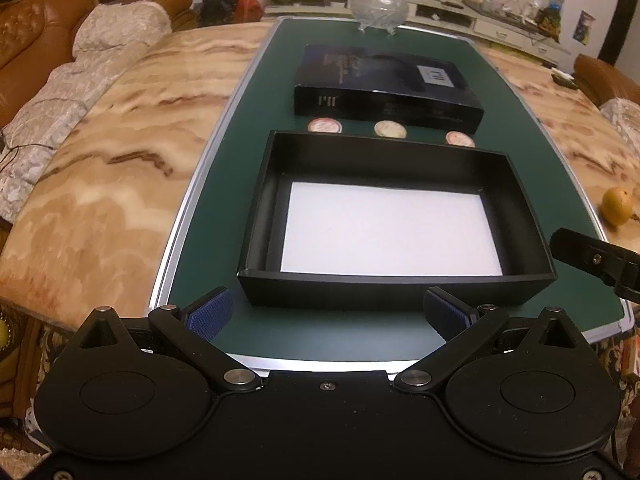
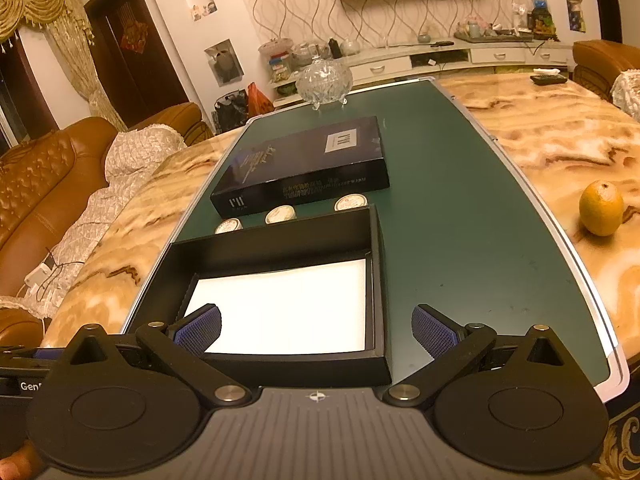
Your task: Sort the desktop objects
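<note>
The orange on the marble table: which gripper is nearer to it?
Right. The right gripper hangs over the open black box's near right corner, the orange ahead to its right. The left gripper sits further left, at the box's near wall.

1. Left gripper [image 1: 328,316] — matte black housing with two large round discs, each with a shallow recessed circle.
2. Black link arms run from silver pivot pins to the fingers [image 1: 210,314], which carry blue pads with a fine dimpled texture.
3. Triangular cut-outs sit in the outer brackets, each topped with a small silver pin; one cross-head screw sits at the centre of the housing edge.
4. Right gripper [image 2: 316,330] — same black discs, link arms, silver pivots and blue textured pads [image 2: 200,330].
5. Its centre plate is grey and ribbed lengthwise, with a small cross-shaped marking near the front edge.
6. White lettering "Gen" shows on a black part at the lower left of the right wrist view.
</note>
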A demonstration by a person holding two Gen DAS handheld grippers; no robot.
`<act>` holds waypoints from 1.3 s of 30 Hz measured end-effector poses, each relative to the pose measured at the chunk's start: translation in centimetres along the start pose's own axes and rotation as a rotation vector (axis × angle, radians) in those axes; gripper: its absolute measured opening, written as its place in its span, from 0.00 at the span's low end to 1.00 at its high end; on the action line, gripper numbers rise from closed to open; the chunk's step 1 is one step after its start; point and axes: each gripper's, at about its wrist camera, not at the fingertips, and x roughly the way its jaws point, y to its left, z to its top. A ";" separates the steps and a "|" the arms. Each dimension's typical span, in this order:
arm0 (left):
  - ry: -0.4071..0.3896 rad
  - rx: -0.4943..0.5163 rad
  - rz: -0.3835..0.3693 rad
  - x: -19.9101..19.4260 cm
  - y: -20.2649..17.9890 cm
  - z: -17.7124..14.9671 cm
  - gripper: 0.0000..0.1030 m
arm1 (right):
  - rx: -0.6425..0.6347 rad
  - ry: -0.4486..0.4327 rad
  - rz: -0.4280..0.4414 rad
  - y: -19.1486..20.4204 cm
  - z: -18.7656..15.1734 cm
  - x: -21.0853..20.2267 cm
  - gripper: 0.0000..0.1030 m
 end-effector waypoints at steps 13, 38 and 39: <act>-0.015 -0.002 0.031 0.0 -0.1 -0.3 1.00 | -0.013 0.012 -0.014 0.2 0.1 0.1 1.00; -0.019 -0.010 0.082 -0.4 0.9 -0.8 1.00 | -0.078 0.049 -0.157 2.9 0.1 -0.8 1.00; -0.021 -0.012 0.087 -0.4 1.0 -0.8 1.00 | -0.078 0.054 -0.158 2.9 0.0 -0.7 1.00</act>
